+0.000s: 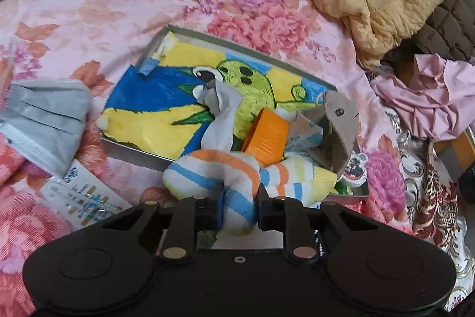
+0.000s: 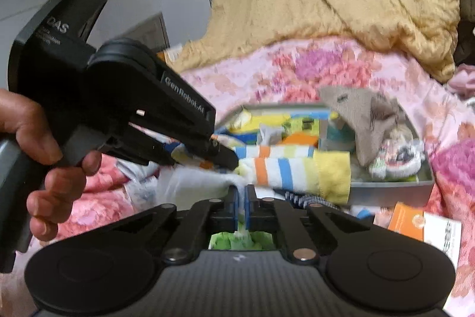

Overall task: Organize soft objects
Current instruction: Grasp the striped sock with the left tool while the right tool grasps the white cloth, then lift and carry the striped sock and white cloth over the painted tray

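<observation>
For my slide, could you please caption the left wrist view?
Left gripper clamps striped sock beside grey tray.

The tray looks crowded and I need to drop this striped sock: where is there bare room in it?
Tray: its far-left part is free, between the rim and the grey-white sock. The near-right end is crowded with the orange piece and brown cloth.

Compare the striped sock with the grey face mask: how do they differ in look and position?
The striped sock is white with orange, blue and yellow bands; the face mask is plain grey and pleated. The sock hangs over the edge of the metal tray and is pinched in the left claw; the mask lies untouched on the flowered bedspread, outside the tray. Both are soft fabric items.
</observation>
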The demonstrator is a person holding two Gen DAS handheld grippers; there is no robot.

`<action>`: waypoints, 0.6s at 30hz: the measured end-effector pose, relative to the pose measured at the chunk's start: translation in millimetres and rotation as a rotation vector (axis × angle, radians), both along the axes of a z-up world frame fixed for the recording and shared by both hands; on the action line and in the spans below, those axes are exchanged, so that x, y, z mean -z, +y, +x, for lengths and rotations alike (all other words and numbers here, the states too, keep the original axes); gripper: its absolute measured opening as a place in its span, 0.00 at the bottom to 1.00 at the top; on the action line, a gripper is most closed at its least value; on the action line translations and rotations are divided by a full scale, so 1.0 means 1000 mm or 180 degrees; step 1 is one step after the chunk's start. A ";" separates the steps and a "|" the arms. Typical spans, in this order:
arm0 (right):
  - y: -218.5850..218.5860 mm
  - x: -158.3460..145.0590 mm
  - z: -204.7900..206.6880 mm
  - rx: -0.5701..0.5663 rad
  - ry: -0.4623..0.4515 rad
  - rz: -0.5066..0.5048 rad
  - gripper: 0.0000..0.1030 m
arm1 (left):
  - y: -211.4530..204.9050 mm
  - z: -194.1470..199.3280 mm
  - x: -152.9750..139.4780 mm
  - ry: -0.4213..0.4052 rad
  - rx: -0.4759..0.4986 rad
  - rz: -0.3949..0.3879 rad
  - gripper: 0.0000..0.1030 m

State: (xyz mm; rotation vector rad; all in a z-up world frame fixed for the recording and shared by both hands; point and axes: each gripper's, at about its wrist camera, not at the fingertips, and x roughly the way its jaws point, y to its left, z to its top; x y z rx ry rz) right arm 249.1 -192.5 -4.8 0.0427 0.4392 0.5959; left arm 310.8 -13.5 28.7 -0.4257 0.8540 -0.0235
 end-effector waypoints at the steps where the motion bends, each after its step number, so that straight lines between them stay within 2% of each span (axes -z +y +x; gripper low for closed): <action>1: -0.002 -0.003 -0.002 0.0020 -0.0079 0.0009 0.03 | 0.000 -0.003 -0.003 -0.0036 -0.0022 0.0005 0.20; 11: -0.027 -0.026 -0.011 0.0250 -0.0370 0.0392 0.03 | 0.004 -0.032 -0.042 -0.0276 -0.0117 0.0047 0.14; 18: -0.043 -0.034 -0.008 0.0423 -0.0393 0.0574 0.03 | 0.009 -0.039 -0.063 -0.0393 -0.0062 0.0151 0.10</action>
